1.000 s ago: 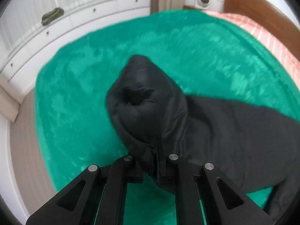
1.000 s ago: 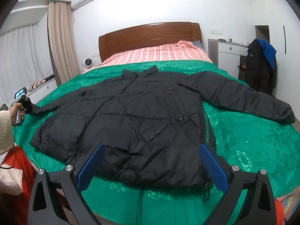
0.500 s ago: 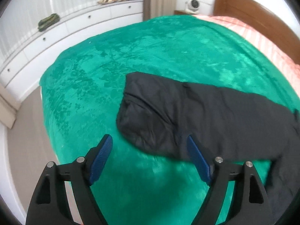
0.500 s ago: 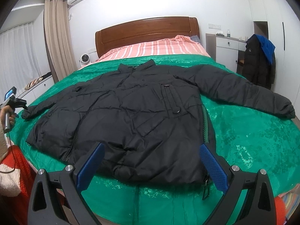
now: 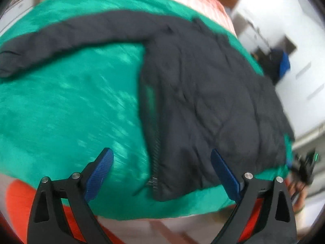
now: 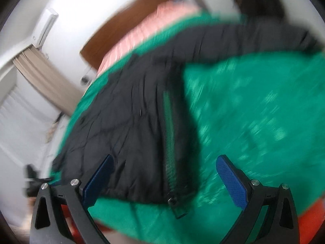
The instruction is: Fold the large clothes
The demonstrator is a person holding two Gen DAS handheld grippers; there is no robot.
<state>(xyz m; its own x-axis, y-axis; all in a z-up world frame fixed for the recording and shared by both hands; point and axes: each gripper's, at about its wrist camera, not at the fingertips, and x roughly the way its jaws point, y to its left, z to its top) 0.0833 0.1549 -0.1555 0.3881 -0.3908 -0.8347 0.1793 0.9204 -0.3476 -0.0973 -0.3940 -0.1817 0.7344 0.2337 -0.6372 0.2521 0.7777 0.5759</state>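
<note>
A large black puffer jacket lies spread flat on the green bedspread, one sleeve stretched out to the side. My left gripper is open and empty, just above the jacket's lower left hem corner and its zipper end. In the right wrist view the jacket shows its other hem corner with the zipper pull. My right gripper is open and empty over that corner. Both views are motion-blurred.
The green bedspread reaches the bed's near edge, with orange fabric below it. A wooden headboard, pink striped bedding, a curtain and a dark garment on a chair stand beyond.
My left gripper let go of the sleeve cuff, opened, and swung over to the jacket's lower hem. My right gripper tilted and dropped closer to the hem's other corner.
</note>
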